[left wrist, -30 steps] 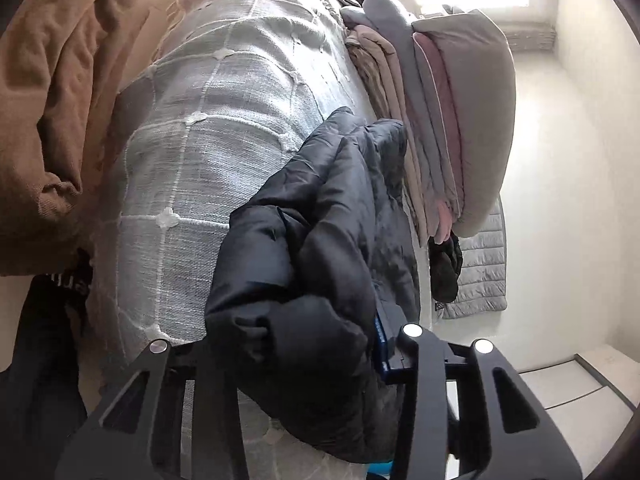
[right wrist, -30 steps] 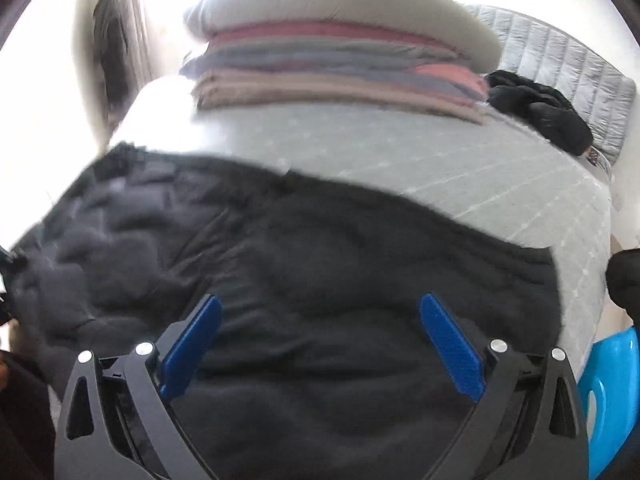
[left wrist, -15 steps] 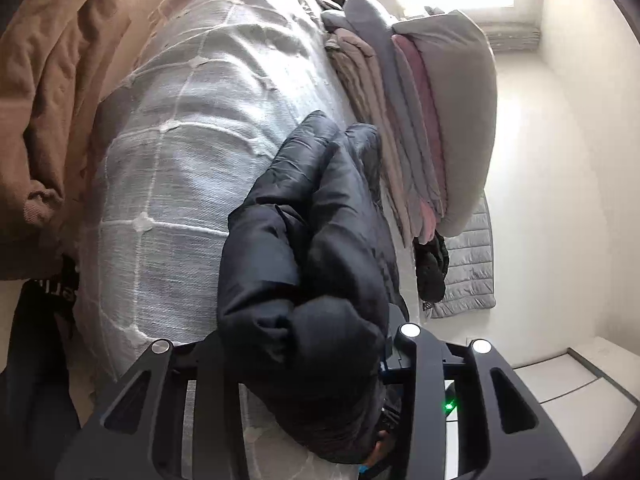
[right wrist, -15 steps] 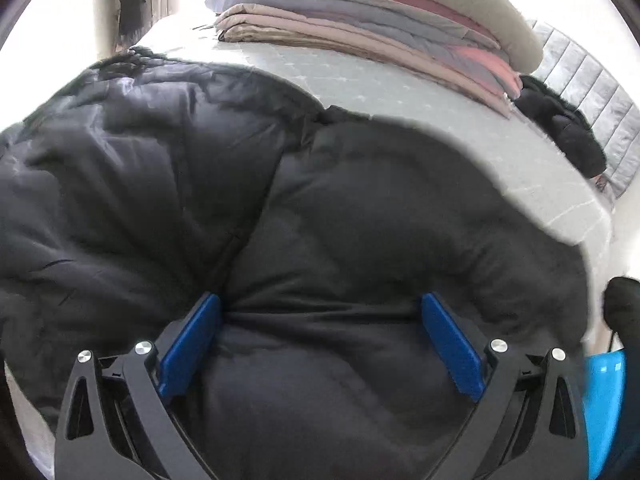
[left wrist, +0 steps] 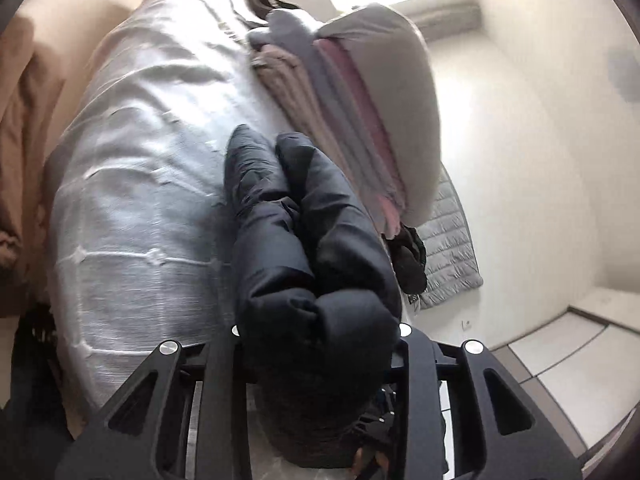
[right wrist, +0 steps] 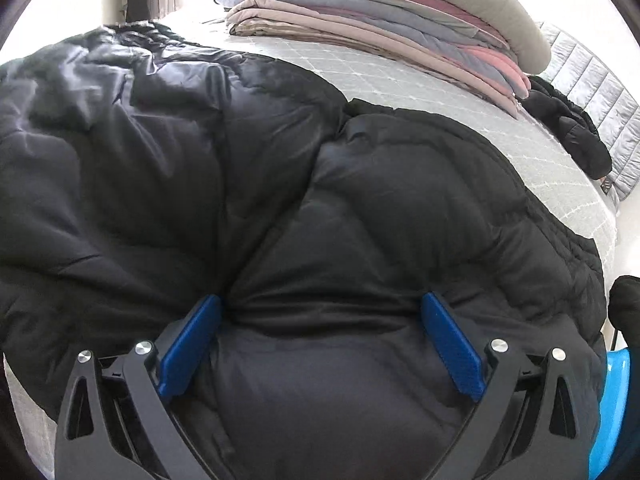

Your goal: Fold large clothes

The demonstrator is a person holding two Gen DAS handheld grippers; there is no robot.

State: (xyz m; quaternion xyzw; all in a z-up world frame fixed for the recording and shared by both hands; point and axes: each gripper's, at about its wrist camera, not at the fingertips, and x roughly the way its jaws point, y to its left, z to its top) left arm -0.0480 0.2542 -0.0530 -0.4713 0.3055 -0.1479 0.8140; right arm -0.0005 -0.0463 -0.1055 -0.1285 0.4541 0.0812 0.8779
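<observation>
My left tongs [left wrist: 320, 336] have just been closing, pinching a puffy black jacket [right wrist: 320, 200] wad; right tongs [right wrist: 320, 332] spread, pads pressing in. Slick fabric cld slip, unrolling toward the folded stack [right wrist: 380, 28] at 12 o'clock.

The left gripper [left wrist: 320, 344] is a matte black plastic frame: two upright finger bars, each tipped with a round silver screw head, flanked by angled outer links with triangular cut-outs and their own silver screws. The right gripper [right wrist: 320, 328] has the same black linkage, triangular openings and silver screws, but its fingers [right wrist: 188, 346] carry flat, bright blue rectangular pads on the inner faces.
</observation>
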